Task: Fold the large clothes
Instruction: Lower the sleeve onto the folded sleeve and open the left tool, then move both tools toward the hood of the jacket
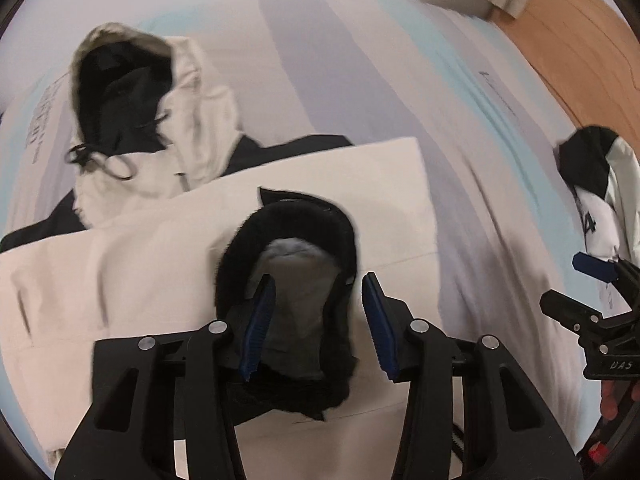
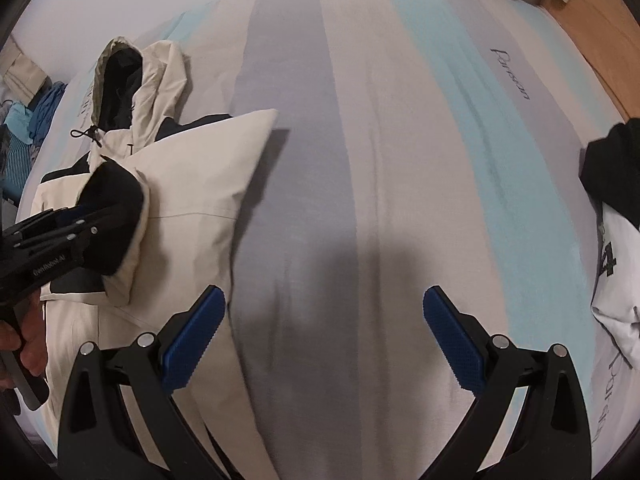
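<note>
Cream hooded jacket w/ black lining (image 2: 180, 184) lies partly folded on the striped grey-blue-white bed sheet (image 2: 360, 160), toward its left side. Left gripper (image 1: 318, 322) fingers straddle its black cuff (image 1: 288, 240); can't tell if pinching. Right gripper (image 2: 324, 340) fingers spread wide over bare sheet. Sheet print reads approx. "Parisian". White-black numbered garment (image 2: 616, 260) at right edge.

A: What carries everything?

B: A bed (image 2: 360, 160), its sheet striped in grey, pale blue and off-white, with dark script printed near one edge.

A: What lies on it?

B: 2 garments: a cream jacket with black lining (image 2: 192, 184), hood up toward the far end, and, well apart at the right edge, a black-and-white garment (image 2: 616, 240) with printed numerals.
</note>
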`<state>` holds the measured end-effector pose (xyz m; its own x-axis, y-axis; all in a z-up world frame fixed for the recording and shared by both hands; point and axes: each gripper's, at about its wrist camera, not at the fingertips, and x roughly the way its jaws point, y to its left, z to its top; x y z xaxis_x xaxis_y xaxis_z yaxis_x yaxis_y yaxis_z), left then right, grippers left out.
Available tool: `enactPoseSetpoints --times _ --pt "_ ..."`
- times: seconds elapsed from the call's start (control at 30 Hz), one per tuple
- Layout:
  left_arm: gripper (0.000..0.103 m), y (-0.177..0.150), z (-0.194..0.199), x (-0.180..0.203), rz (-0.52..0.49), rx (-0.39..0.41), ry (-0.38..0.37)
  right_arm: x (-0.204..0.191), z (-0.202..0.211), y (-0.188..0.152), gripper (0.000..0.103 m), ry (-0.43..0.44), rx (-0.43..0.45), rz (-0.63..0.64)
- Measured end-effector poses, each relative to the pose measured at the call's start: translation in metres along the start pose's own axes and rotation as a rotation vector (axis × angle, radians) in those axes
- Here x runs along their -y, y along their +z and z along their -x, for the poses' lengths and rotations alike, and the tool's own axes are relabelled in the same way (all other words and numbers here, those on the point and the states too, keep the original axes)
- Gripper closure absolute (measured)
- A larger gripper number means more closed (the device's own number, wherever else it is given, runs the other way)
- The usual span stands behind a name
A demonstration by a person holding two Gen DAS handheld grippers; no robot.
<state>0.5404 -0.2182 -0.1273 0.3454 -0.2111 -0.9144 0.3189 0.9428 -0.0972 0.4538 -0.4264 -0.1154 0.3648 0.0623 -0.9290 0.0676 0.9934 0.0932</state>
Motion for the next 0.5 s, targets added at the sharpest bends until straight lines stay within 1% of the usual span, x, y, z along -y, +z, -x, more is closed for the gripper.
enactPoseSetpoints --times 0.2,0.37,0.5 --pt "0.059 0.005 -0.007 0.031 -0.025 -0.016 -0.046 0.023 0.003 -0.011 0.008 -0.006 0.000 -0.034" --pt "0.059 0.006 -0.016 0.054 -0.053 -0.035 -0.064 0.038 0.010 -0.021 0.008 -0.002 0.001 -0.057" --pt "0.059 0.005 -0.008 0.059 -0.019 -0.039 -0.090 0.045 0.018 -0.029 0.008 0.011 0.001 -0.064"
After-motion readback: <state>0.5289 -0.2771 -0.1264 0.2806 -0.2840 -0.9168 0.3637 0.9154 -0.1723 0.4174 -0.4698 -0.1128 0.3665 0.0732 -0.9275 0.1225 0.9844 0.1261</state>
